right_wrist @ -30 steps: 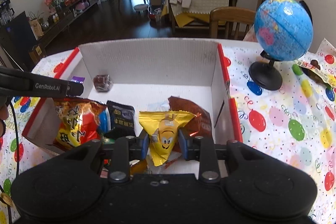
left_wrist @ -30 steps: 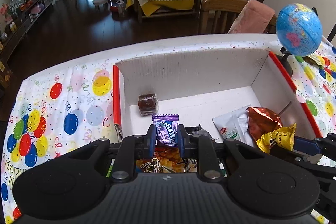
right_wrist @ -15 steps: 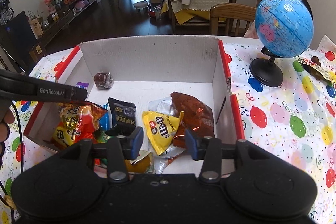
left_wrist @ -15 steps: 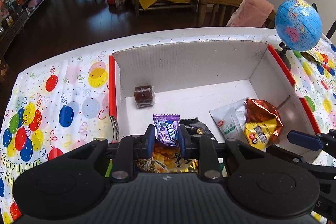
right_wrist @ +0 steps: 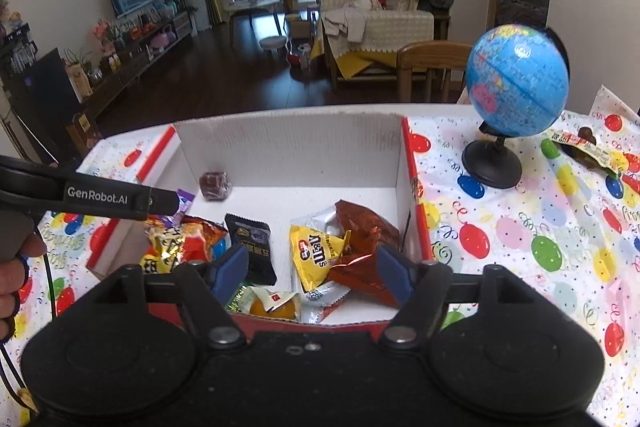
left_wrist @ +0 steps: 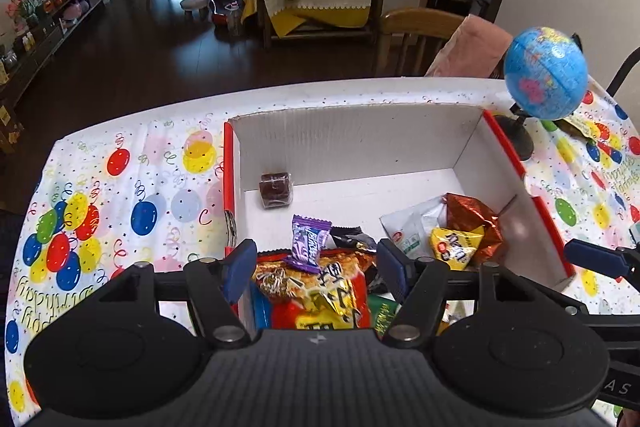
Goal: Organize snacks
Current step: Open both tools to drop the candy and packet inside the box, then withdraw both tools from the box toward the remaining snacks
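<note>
Both my grippers hang over the near end of the cardboard box (right_wrist: 288,147), and both stand with fingers apart, holding nothing. Between the fingers of my left gripper (left_wrist: 316,267) the purple candy (left_wrist: 310,238) lies loose on top of the red and yellow chip bag (left_wrist: 320,291). Below my right gripper (right_wrist: 310,273) the yellow M&M's packet (right_wrist: 316,253) rests against the crumpled brown foil pack (right_wrist: 360,239). A dark wrapped sweet (left_wrist: 275,189) sits alone near the far left corner.

My worry is the purple candy: it perches on a slick, lumpy bag, so I judge any knock from a finger as I lift away could slide it off. The two grippers are also close together over the same box, and a careless swing could clip one against the other. One more snack wrapper (right_wrist: 588,151) lies on the surface beyond the globe (right_wrist: 518,81); reaching for it with the right gripper risks knocking the globe over.
</note>
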